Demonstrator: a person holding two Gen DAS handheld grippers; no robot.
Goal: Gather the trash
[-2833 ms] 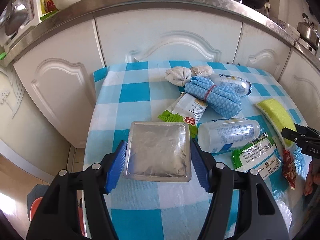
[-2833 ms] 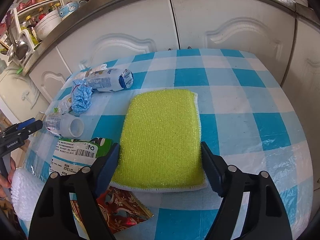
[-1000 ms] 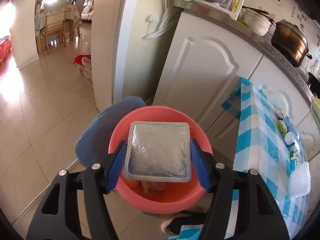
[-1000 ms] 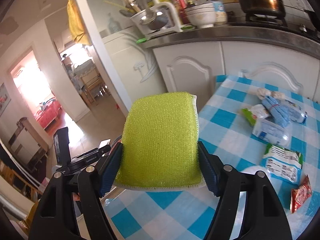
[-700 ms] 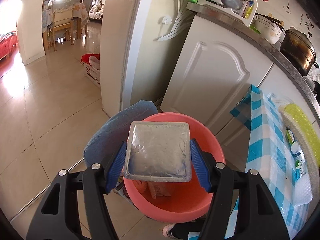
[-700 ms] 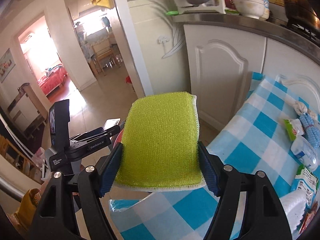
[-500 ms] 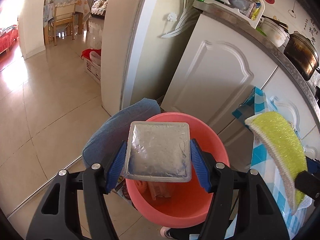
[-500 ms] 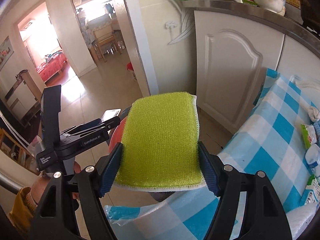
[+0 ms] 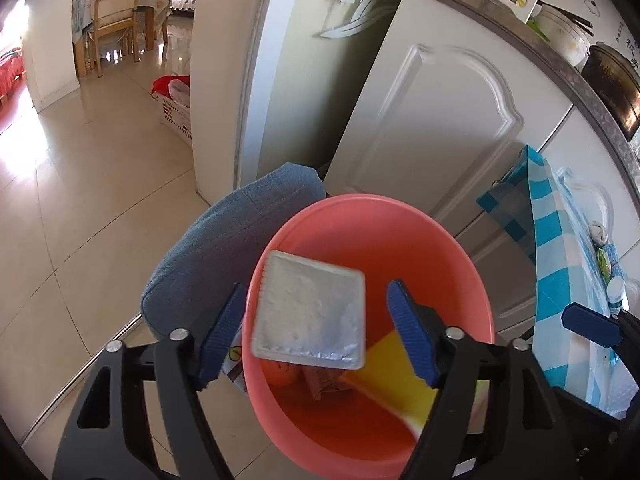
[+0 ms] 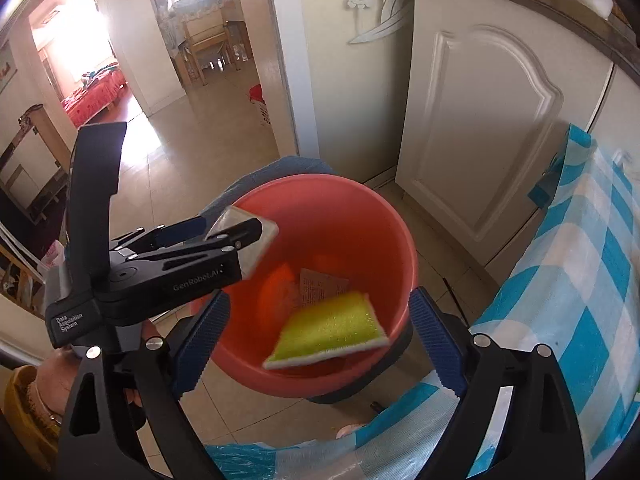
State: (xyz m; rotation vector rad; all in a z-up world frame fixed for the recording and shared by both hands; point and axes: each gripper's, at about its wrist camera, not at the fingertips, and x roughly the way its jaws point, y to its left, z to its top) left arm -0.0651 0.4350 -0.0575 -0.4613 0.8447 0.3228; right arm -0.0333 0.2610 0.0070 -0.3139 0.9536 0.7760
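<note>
We see both handheld grippers angled steeply down over a coral-pink plastic basin (image 9: pixel 452 264) that sits on a blue cushioned stool (image 9: pixel 224 252) on the floor. In the right wrist view a hand (image 10: pixel 52 384) with a mustard-yellow cuff grips the handle of the left gripper (image 9: pixel 316 332), which reaches in from the left above the basin's near rim. Its jaws are opening, and the square foil-sealed tray (image 9: pixel 310 316) between its blue pads has come free: it hangs tilted, with a clear gap on the right side and blur around its edges. The right gripper (image 10: pixel 320 332) is also opening, its blue pads spread wide and touching nothing; the yellow-green sponge (image 10: pixel 330 330) is motion-blurred in the air below them, inside the mouth of the basin. At the bottom of the basin lie an orange wrapper (image 10: pixel 280 284) and a printed paper packet (image 10: pixel 322 286). To the right is the edge of a table covered by a blue and white checked cloth (image 10: pixel 592 272), where a few small items lie at the far end in the left wrist view, too small to tell apart. Behind the basin stand white panelled cabinet doors (image 9: pixel 436 120) under a steel counter, and beige floor tiles (image 9: pixel 92 168) run through a doorway to a sunlit room with a wooden chair (image 9: pixel 116 28)
</note>
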